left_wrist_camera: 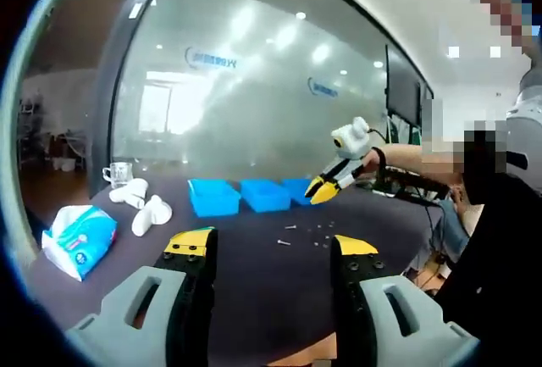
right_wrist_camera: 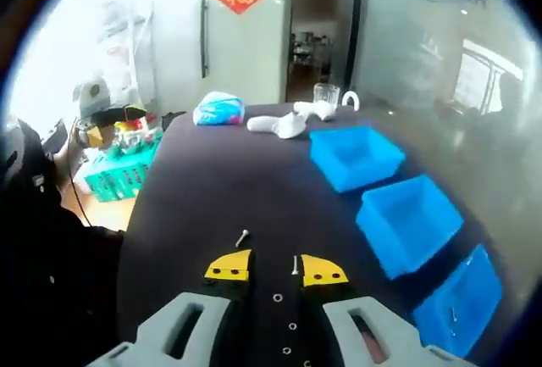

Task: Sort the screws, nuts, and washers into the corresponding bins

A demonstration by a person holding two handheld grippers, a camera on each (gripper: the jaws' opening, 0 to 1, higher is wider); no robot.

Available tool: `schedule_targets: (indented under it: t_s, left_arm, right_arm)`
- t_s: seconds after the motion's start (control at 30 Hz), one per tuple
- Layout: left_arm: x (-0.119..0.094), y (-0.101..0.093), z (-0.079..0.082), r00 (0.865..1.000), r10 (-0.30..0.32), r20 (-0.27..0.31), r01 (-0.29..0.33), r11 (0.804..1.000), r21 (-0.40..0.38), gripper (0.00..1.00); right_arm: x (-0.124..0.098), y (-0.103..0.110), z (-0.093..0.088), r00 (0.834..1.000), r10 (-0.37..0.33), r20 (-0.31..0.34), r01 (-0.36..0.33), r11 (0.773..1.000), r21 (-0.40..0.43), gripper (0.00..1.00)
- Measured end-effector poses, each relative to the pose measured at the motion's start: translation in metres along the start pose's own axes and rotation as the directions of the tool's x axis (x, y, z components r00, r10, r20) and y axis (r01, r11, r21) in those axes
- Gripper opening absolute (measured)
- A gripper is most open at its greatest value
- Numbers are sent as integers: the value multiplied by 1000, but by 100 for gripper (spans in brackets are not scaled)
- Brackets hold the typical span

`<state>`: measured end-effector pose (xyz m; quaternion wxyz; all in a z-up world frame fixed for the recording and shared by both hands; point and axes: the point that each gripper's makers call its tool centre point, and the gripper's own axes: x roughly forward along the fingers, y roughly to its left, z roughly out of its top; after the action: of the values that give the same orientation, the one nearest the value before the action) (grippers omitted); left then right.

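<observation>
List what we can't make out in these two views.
- Left gripper view: small parts on the table too tiny to tell screw, nut or washer.
- Right gripper view: nearest blue bin cut off by the rim; contents unclear.
- Right gripper view: green basket contents blurred.

Three open blue bins point(right_wrist_camera: 354, 157) stand in a row on the dark bench point(right_wrist_camera: 212, 189), running from 1 toward 5 o'clock in the right gripper view. Small screws point(right_wrist_camera: 242, 236) and washers point(right_wrist_camera: 278, 297) lie scattered loose near 6 o'clock, well apart from the bins.
</observation>
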<state>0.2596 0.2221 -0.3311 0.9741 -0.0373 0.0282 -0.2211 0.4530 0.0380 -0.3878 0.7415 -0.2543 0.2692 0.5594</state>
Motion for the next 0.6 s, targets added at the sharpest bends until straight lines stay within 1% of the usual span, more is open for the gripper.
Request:
schedule_targets:
  t_s: [0.07, 0.13, 0.17, 0.2, 0.27, 0.3, 0.33, 0.37, 0.4, 0.47, 0.5, 0.6]
  left_arm:
    - [0, 0, -1, 1000, 0, -4, 0, 1000, -1, 52]
    - [1, 0, -1, 1000, -3, -7, 3, 1000, 1, 53]
    - [1, -1, -1, 1000, -4, -8, 4, 1000, 3, 53]
    - [2, -1, -2, 1000, -6, -8, 6, 1000, 3, 53]
    - [3, -2, -3, 1000, -10, -12, 10, 1000, 6, 53]
    - [3, -2, -3, 1000, -12, -14, 12, 1000, 6, 53]
    - [3, -2, -4, 1000, -15, -18, 15, 1000, 6, 53]
    - [4, -2, -5, 1000, -19, -23, 19, 1000, 8, 53]
    - [5, -3, -7, 999, -25, -30, 25, 1000, 10, 53]
    - [6, -7, -9, 998, -37, -41, 38, 999, 14, 53]
    - [7, -8, -10, 998, -42, -44, 42, 999, 13, 53]
    - [8, -9, -11, 998, -49, -47, 49, 999, 8, 53]
  right_arm:
    - [8, 0, -2, 998, 10, -56, -11, 1000, -18, 15]
    - [17, -3, -7, 991, 22, -130, -26, 999, -36, 15]
    - [20, -3, -10, 984, 28, -173, -37, 998, -47, 15]
    - [25, -3, -12, 980, 23, -198, -37, 997, -70, 15]
    - [32, -1, -20, 964, 26, -266, -54, 994, -96, 14]
    - [36, -1, -23, 957, 22, -289, -57, 992, -111, 14]
    - [41, 1, -23, 955, 24, -295, -59, 992, -109, 14]
    - [44, 2, -26, 948, 30, -316, -68, 992, -110, 14]
    - [48, 3, -27, 945, 34, -325, -75, 991, -115, 14]
    - [51, 2, -32, 932, 24, -363, -79, 987, -137, 14]
    - [53, 0, -33, 927, 15, -374, -76, 986, -149, 14]
    - [56, -3, -33, 922, 14, -387, -76, 986, -145, 14]
